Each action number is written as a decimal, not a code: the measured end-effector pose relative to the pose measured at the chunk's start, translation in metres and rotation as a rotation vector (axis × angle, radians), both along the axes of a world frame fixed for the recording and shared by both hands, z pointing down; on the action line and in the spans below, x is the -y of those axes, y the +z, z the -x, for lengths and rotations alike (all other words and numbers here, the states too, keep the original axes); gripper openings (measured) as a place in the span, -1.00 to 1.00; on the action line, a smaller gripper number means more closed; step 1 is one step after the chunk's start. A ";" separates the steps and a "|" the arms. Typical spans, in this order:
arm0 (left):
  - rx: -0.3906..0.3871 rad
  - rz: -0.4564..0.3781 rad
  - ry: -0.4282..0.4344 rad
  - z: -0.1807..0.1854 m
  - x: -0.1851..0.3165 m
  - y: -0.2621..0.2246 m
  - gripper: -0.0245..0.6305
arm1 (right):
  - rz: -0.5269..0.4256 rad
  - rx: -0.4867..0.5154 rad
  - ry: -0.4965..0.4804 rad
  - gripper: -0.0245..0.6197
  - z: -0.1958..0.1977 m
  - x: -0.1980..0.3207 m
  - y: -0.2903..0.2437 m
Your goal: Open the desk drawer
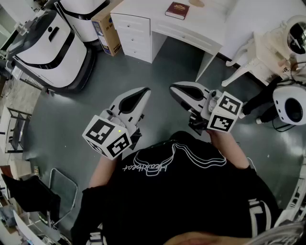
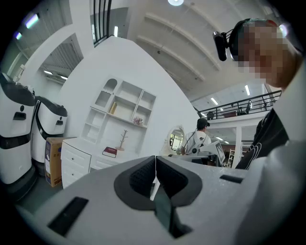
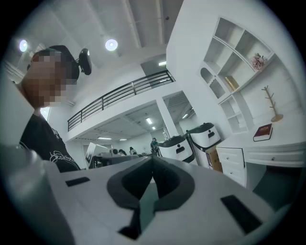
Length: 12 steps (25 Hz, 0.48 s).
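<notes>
From the head view, the left tool [image 1: 142, 92] and right tool [image 1: 175, 87] are held level in front of the person. Both are well short of the white desk [image 1: 143, 9], with open grey floor [image 1: 158, 72] between. The drawers [image 1: 131, 37] are stacked under the desk's left end, all shut, and a dark red book [image 1: 177, 9] lies on the top.

In the left gripper view, the left tool [image 2: 155, 161] has its pads pressed together on nothing. The drawers [image 2: 74, 160] show low and to the left, so it isn't aimed at them yet.

In the right gripper view, the right tool [image 3: 152, 165] is likewise closed and empty. The drawers [image 3: 232, 165] are off to its right.

I'd walk in close first and settle on one drawer. Then spread one tool just before its handle, which looks small, square up to the drawer front, pinch, and draw straight back.
</notes>
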<state>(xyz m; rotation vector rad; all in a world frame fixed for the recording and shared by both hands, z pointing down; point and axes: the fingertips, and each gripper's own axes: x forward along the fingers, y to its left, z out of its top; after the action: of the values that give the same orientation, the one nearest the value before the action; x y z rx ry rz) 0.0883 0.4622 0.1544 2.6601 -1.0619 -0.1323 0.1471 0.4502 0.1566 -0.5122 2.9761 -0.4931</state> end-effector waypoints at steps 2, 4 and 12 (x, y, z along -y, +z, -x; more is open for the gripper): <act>0.000 0.002 0.004 -0.001 0.001 0.002 -0.90 | 0.001 -0.001 -0.001 -0.91 0.000 0.001 0.002; 0.005 0.002 0.004 -0.002 0.002 0.005 -0.90 | 0.002 0.000 -0.002 -0.90 0.000 0.002 0.003; 0.009 0.006 -0.013 -0.006 0.017 0.009 -0.90 | -0.015 -0.006 -0.026 -0.90 -0.001 0.015 0.009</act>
<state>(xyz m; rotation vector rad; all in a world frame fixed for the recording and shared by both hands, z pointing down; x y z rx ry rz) 0.0940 0.4456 0.1638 2.6513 -1.0802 -0.1187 0.1480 0.4357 0.1657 -0.4753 2.9928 -0.4718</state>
